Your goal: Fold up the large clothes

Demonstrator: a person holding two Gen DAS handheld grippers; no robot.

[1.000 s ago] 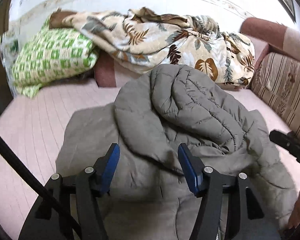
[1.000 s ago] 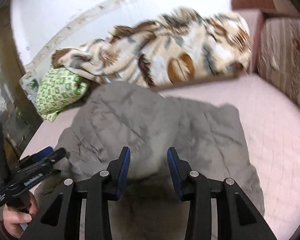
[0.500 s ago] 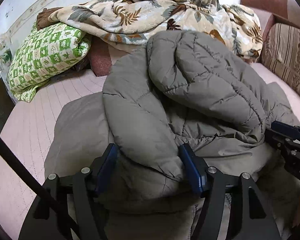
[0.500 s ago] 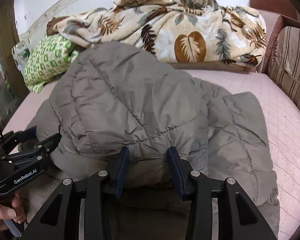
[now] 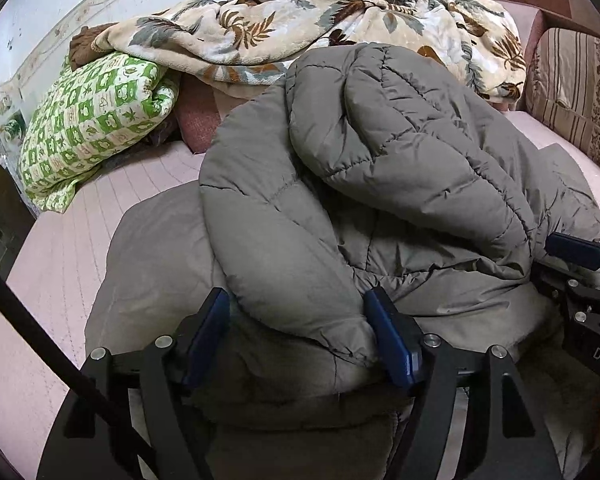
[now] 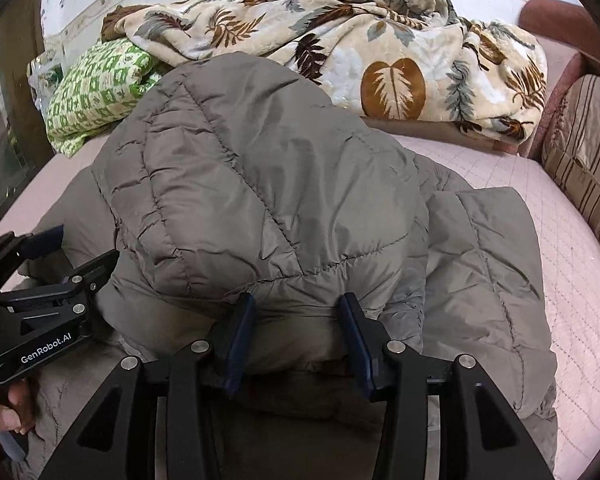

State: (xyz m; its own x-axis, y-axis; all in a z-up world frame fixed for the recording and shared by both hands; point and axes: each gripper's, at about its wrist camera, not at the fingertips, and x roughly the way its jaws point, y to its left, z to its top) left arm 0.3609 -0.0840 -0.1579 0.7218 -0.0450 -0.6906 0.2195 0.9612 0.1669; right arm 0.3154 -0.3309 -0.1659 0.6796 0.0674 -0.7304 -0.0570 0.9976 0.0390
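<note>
On the bed: one grey quilted jacket (image 5: 400, 168), lying on the pink quilted bedcover (image 5: 60, 248), doubled over itself so a padded upper layer rests on a flatter lower layer.
Jacket count: one, seen from both wrist views; its folded hem edge sits nearest both cameras.
Grippers: two, each with two blue-padded fingers on black frames.
Left gripper (image 5: 300, 336): jaws opening, with a rounded roll of the jacket's folded edge between them; the right pad touches the fabric, the left pad stands just beside it, and I cannot tell whether any pinch remains.
Right gripper (image 6: 298, 334): jaws partly spread, with the jacket's hem bulging between the pads; fabric reaches both pads, though how hard they press I cannot tell.
Hands: one hand (image 6: 4, 412) visible, at the lower left of the right wrist view, wrapped around the left gripper's handle.
Cable: one dark cable (image 5: 40, 340), crossing the lower left of the left wrist view.
Blankets: one beige leaf-print blanket (image 6: 380, 52), heaped along the far side of the bed behind the jacket.
Pillows: one green-and-white checked pillow (image 5: 96, 120), at the far left, partly under the blanket.
Striped cushions: one striped cushion (image 6: 584, 152), brown and cream, at the right edge of the bed.
Wall: one pale wall (image 5: 80, 12) behind the bedding.
</note>
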